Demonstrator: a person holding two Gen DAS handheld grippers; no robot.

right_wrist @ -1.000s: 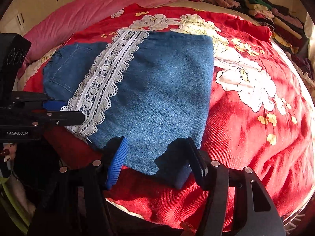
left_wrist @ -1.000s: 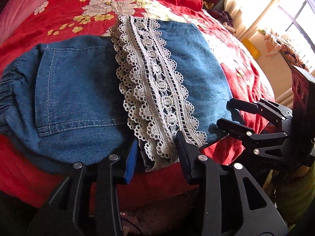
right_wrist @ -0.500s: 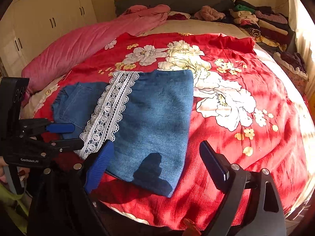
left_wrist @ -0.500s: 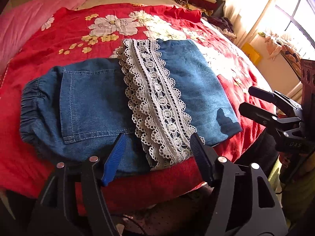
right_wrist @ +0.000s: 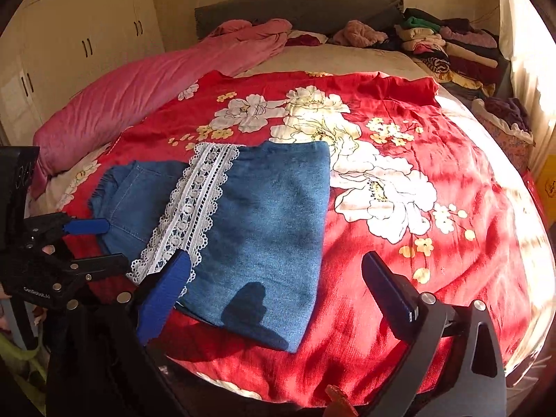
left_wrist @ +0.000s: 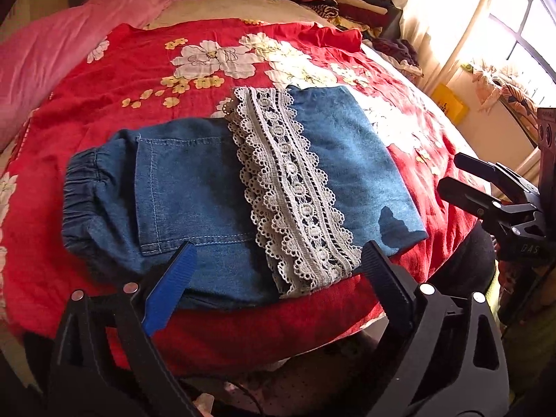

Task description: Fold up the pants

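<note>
Blue denim pants (left_wrist: 194, 187) lie folded on the red floral bedspread (left_wrist: 146, 69), with a white lace band (left_wrist: 295, 201) across the top fold. They also show in the right wrist view (right_wrist: 271, 229), lace band (right_wrist: 194, 208) to the left. My left gripper (left_wrist: 274, 274) is open and empty, just above the pants' near edge. My right gripper (right_wrist: 274, 285) is open and empty, above the near right corner of the fold. Each gripper shows in the other's view: the right one (left_wrist: 465, 177), the left one (right_wrist: 93, 243).
A pink blanket (right_wrist: 146, 90) lies along the bed's left side. Stacked folded clothes (right_wrist: 448, 45) sit at the back right by the grey headboard (right_wrist: 299, 7). Cupboards (right_wrist: 69, 45) stand at the left, a bright window (left_wrist: 521, 34) at the right.
Both grippers have opened wide and pulled back and up from the pants' near edge. The folded pants lie still on the bed.
</note>
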